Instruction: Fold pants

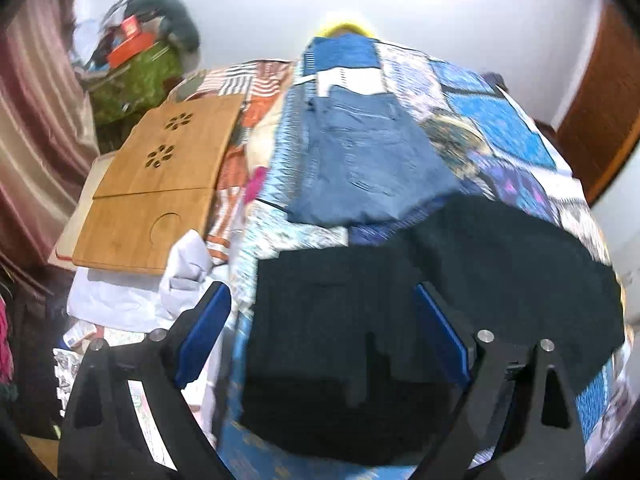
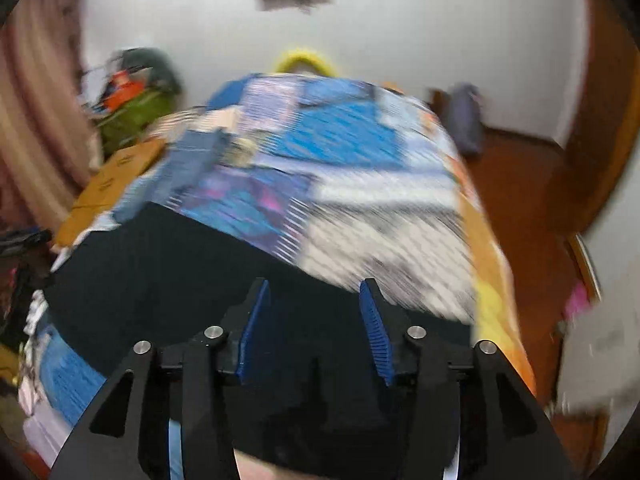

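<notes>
Black pants (image 1: pixel 440 280) lie spread across the near end of a bed with a blue patchwork quilt (image 1: pixel 500 120). My left gripper (image 1: pixel 320 296) is open above the left part of the pants, its blue pads (image 1: pixel 204 328) wide apart and empty. In the right wrist view, which is blurred, the same black pants (image 2: pixel 180 264) lie under my right gripper (image 2: pixel 314 286), which is open and empty over their far edge. Folded blue jeans (image 1: pixel 360 160) lie farther up the bed, also showing in the right wrist view (image 2: pixel 192 156).
A wooden lap tray (image 1: pixel 160 184) lies on the bed's left side, with white cloth (image 1: pixel 132 296) beside it. A green bag with clutter (image 1: pixel 136 76) stands by the curtain. A wooden door (image 1: pixel 600 112) and brown floor (image 2: pixel 516 200) are on the right.
</notes>
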The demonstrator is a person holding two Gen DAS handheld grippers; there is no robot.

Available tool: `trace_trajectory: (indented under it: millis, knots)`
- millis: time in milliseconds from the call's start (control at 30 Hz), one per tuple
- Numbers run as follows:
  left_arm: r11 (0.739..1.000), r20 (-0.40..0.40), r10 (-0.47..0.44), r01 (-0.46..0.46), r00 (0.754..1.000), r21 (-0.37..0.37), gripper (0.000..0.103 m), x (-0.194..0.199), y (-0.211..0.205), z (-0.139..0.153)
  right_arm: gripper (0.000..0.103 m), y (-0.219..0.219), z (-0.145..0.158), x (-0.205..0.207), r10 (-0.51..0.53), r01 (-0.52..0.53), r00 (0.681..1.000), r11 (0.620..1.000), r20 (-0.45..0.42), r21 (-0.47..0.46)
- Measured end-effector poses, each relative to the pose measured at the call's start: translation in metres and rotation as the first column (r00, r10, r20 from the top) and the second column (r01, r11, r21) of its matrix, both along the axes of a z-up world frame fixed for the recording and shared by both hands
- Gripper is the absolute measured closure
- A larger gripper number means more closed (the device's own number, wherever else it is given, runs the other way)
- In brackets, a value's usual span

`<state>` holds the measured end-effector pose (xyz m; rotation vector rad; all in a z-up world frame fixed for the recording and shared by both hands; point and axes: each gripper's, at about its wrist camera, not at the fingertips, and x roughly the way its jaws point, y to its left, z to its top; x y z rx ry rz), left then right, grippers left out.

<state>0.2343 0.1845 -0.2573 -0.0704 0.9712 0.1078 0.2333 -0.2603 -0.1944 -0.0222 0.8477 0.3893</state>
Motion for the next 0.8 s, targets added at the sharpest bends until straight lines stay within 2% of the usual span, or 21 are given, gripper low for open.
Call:
trace_trajectory:
  millis: [100, 267, 467, 567, 633, 667, 700, 733, 767, 800]
  knots:
    - [0.999, -0.020, 0.030, -0.030, 0.999, -0.033, 0.020, 0.020, 0.029, -0.011, 0.054, 0.056, -0.002, 0.031, 0.127, -0.126, 0.992, 0.991, -0.008, 0.033]
    - [0.990, -0.126, 0.026, -0.043, 0.992, -0.134, 0.029, 0.054, 0.051, -0.049, 0.054, 0.144, -0.026, 0.077, 0.299, -0.297, 0.953, 0.954, -0.056, 0.047]
    - [0.988, -0.254, -0.020, -0.020, 0.967, -0.156, 0.029, 0.073, 0.048, -0.099, 0.054, 0.223, -0.065, 0.125, 0.413, -0.412, 0.895, 0.910, -0.170, 0.042]
    - [0.976, -0.257, -0.032, -0.025, 0.966, -0.215, 0.030, 0.071, 0.050, -0.109, 0.054, 0.247, -0.085, 0.142, 0.439, -0.435, 0.860, 0.897, -0.259, 0.077]
    - [0.972, -0.238, -0.050, -0.008, 0.970, -0.236, 0.044, 0.069, 0.049, -0.108, 0.054, 0.256, -0.097, 0.146, 0.457, -0.449, 0.835, 0.888, -0.308, 0.099]
    - [0.965, -0.222, -0.066, 0.006, 0.973, -0.263, 0.061, 0.066, 0.046, -0.105, 0.054, 0.259, -0.099, 0.146, 0.467, -0.459, 0.829, 0.882, -0.308, 0.104]
    - [0.966, -0.214, -0.059, 0.002, 0.975, -0.258, 0.069, 0.064, 0.045, -0.103, 0.059, 0.262, -0.098, 0.142, 0.481, -0.473, 0.823, 0.875, -0.302, 0.105]
    - [0.973, -0.199, -0.044, -0.003, 0.979, -0.229, 0.074, 0.062, 0.043, -0.101, 0.067, 0.265, -0.098, 0.139, 0.500, -0.494, 0.811, 0.863, -0.305, 0.103]
    - [0.978, -0.189, -0.039, -0.001, 0.981, -0.208, 0.084, 0.061, 0.042, -0.099, 0.080, 0.270, -0.098, 0.136, 0.509, -0.509, 0.803, 0.856, -0.311, 0.088]
    - [0.981, -0.182, -0.037, 0.001, 0.983, -0.193, 0.091, 0.060, 0.041, -0.098, 0.082, 0.272, -0.097, 0.133, 0.513, -0.518, 0.804, 0.853, -0.300, 0.068]
